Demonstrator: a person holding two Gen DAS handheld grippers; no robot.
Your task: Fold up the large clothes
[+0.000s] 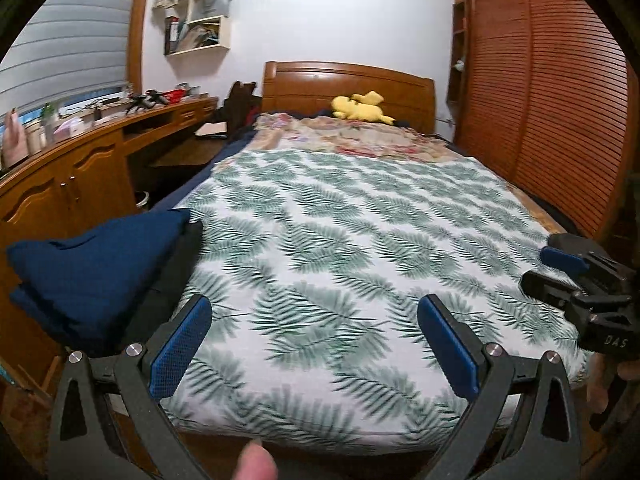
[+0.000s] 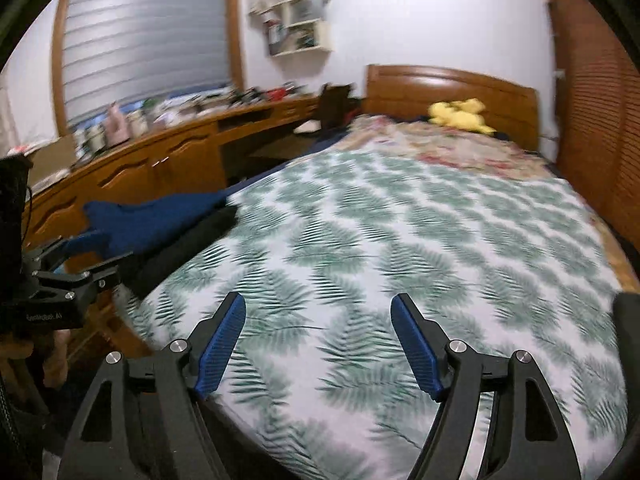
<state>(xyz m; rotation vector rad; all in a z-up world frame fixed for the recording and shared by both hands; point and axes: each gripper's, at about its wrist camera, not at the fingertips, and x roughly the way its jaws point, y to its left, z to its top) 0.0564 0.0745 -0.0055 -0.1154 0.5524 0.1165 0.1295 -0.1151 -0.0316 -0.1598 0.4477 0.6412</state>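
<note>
We hold both grippers above the near end of the bed (image 1: pixel 360 240), whose cover is white with green fern leaves. Our left gripper (image 1: pixel 314 344) has its blue pads spread wide with nothing between them — only the leaf print shows in the gap. Our right gripper (image 2: pixel 318 344) stands open too, empty, its pads well apart over the same cover; in the left wrist view it appears at the right edge (image 1: pixel 568 276).

The folded dark blue garment (image 1: pixel 92 268) lies at the near left edge of the bed, resting on a black garment (image 1: pixel 176 272) beneath it, just to the left of our left gripper and apart from its pads. In the right wrist view the blue garment (image 2: pixel 160 220) sits to the left, beyond the left gripper's black frame.

At the far end a yellow plush toy (image 1: pixel 362 108) lies before the wooden headboard (image 1: pixel 348 84) — a floral blanket (image 1: pixel 352 138) spread just nearer than it. A wooden desk (image 1: pixel 100 148) runs along the left wall.
</note>
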